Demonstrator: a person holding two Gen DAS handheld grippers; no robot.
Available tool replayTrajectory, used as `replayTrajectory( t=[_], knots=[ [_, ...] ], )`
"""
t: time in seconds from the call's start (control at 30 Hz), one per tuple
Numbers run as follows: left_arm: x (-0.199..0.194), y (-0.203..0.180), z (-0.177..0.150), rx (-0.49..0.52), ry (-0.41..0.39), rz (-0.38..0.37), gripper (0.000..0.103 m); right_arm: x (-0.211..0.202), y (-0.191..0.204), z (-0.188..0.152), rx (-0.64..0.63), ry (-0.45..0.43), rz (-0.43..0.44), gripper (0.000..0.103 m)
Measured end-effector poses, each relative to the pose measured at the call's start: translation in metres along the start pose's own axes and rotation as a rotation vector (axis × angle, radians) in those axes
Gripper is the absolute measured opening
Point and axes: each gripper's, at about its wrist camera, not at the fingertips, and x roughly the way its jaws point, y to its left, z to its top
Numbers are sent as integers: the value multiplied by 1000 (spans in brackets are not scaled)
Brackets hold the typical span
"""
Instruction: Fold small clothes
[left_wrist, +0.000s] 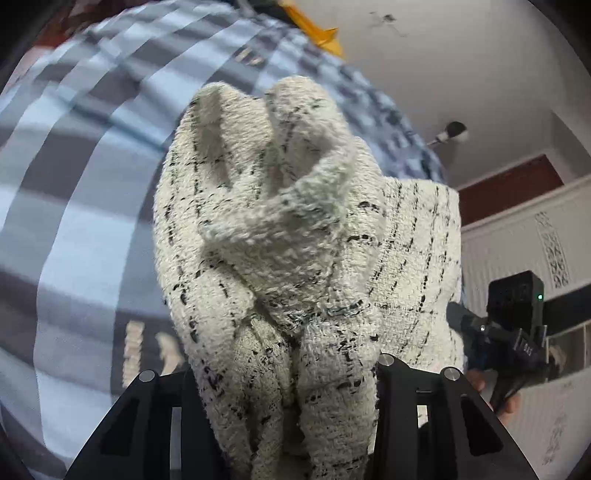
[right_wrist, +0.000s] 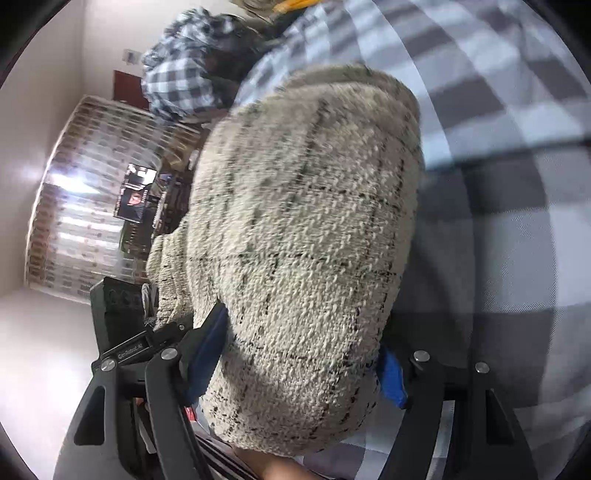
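Both grippers, left (left_wrist: 291, 398) and right (right_wrist: 295, 365), are pinching one tweed garment (left_wrist: 280, 229) bunched between them (right side looser), hanging over checked bedding (left_wrist: 74, 184).

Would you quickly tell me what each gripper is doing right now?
Left gripper: closed on a bunched fold of the cream tweed garment.
Right gripper: closed around a thick bundle of the same garment.

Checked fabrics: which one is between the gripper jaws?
The cream tweed garment with thin black check lines, bunched between the left gripper. The blue-grey checked bedcover lies behind it, ungripped.
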Motion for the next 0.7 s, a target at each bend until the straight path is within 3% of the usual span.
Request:
replayTrajectory(
  t=[0.17, 0.27, 0.47, 0.53, 0.6, 0.7],
  knots=[
    [10, -36, 46, 53, -66, -65, 40, -36, 9, 35, -83, -110, -12, 68],
    [38, -62, 77, 126, -94, -46, 40, -50, -4, 66, -95, -179, -12, 68],
    [115, -82, 138, 134, -67, -17, 40, -34, -46, 124, -26, -213, -59, 68],
    [135, -84, 151, 121, -59, -15, 41, -27, -57, 139, 3, -215, -75, 68],
    [126, -55, 153, 91, -40, -10, 41, -20, -67, 152, 18, -221, -95, 68],
    [149, -38, 161, 45, -8, 15, 45, 4, -78, 164, 98, -182, -132, 69]
  ],
)
